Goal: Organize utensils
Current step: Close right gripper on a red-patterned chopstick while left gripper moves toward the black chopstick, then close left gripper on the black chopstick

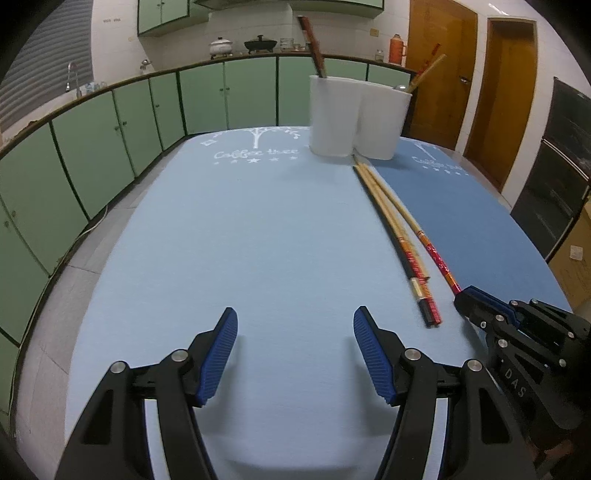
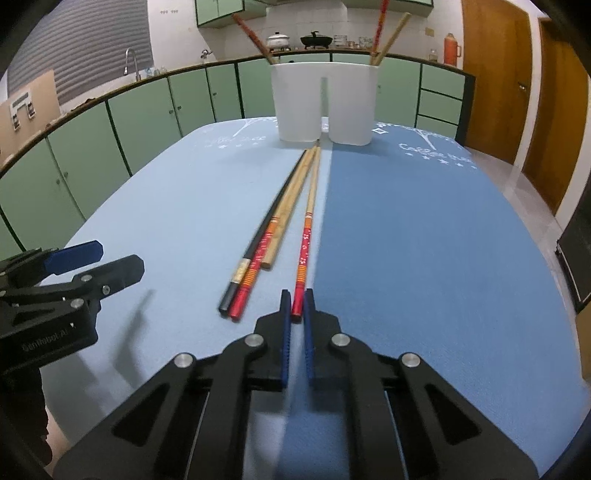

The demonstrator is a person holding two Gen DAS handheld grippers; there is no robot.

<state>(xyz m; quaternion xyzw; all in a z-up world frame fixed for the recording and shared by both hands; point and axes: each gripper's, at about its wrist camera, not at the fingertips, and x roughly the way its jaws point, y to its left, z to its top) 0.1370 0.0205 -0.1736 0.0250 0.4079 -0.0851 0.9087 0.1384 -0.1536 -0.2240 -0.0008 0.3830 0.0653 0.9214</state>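
Your right tool point(image 2: 297, 301) is clamped on the red end of one red-and-bamboo chopstick point(image 2: 309, 206), which lies on the table along the seam between the light blue mat point(image 2: 166, 206) and the dark blue mat point(image 2: 424, 229), its thin tip pointing at the white holder point(image 2: 325, 99). Your left tool point(image 1: 295, 328) is released, jaws wide, nothing between them, hovering over the light blue mat.

Just left of the gripped stick, three more chopsticks point(image 2: 269, 236) lie bunched and touching: one black, one red-ended, one plain bamboo. Their tips converge near the holder's base.

The holder stands at the far end of the table, two compartments side by side. The left compartment has one dark reddish chopstick point(image 2: 253, 35) leaning left. The right compartment has a red stick and a bamboo stick point(image 2: 388, 33), leaning right.

In the left wrist view, your right tool's tip sits at the red end of the rightmost chopstick; the grip itself is only clear in the right wrist view.
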